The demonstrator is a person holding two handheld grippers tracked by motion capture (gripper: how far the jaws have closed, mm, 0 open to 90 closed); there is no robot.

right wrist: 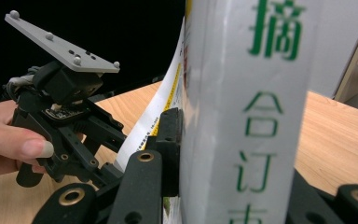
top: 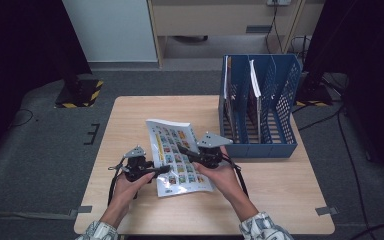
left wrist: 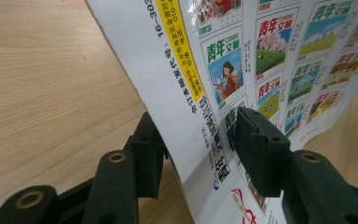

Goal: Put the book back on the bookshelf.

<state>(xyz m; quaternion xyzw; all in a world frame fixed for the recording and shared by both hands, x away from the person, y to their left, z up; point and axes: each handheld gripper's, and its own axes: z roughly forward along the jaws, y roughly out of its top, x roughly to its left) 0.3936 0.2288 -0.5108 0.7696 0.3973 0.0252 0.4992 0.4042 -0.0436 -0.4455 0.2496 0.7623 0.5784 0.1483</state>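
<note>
Glossy magazine (top: 177, 156) raised over the wooden counter (top: 130, 120), 2 claws at work.
Right claw (top: 184, 149) is clenched on the thick spine; left claw (top: 166, 169) has its jaws either side of the floppy cover's near-left edge, pads not clearly pressing. Probably slippery and limp: grip by the stiff spine. Blue rack (top: 260, 107) stands far right.
</note>
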